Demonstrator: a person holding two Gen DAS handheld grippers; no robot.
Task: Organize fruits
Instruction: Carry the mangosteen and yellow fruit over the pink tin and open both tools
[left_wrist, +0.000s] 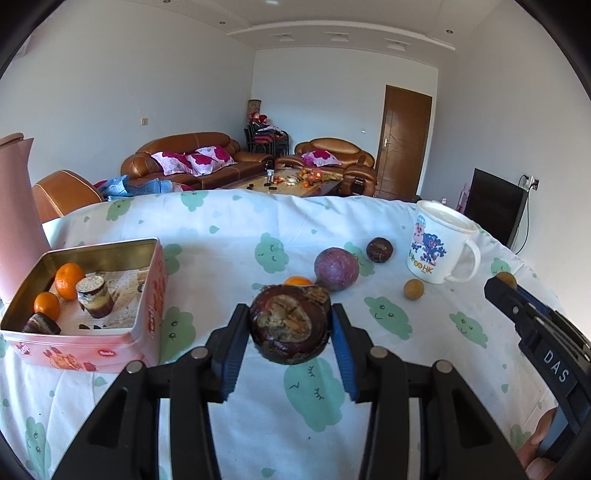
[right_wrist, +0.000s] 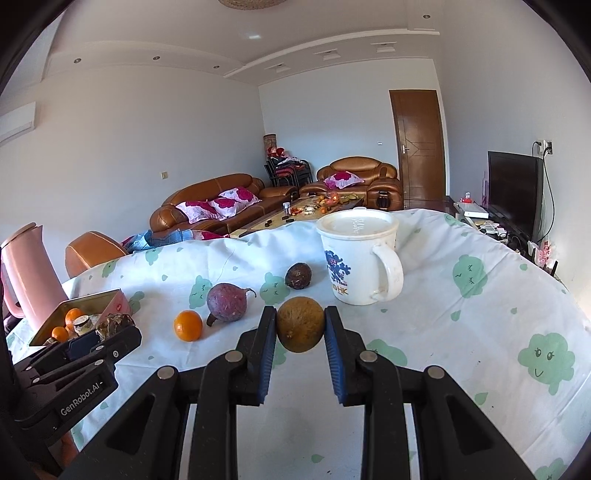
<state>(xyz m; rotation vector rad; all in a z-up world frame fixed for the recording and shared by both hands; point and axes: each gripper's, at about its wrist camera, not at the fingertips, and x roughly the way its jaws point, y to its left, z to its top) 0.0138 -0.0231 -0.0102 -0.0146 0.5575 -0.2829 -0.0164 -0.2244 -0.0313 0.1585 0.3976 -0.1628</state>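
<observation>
My left gripper (left_wrist: 290, 314) is shut on a dark brown, cracked round fruit (left_wrist: 290, 325), held above the tablecloth just right of an open pink tin (left_wrist: 157, 295). The tin holds two oranges (left_wrist: 68, 280) and a small jar (left_wrist: 94, 297). My right gripper (right_wrist: 300, 314) is shut on a yellow-brown round fruit (right_wrist: 301, 325), held in front of a white mug (right_wrist: 356, 254). On the cloth lie an orange (right_wrist: 188, 325), a purple fruit (right_wrist: 226, 301), a dark small fruit (right_wrist: 298, 275) and a small yellow-brown fruit (left_wrist: 413, 289).
A pink jug (right_wrist: 26, 273) stands behind the tin at the table's left. The mug carries a lid and stands far right. The table (right_wrist: 480, 332) has a white cloth with green clouds and drops away at the far and right edges. A hand (left_wrist: 535, 443) grips the right tool.
</observation>
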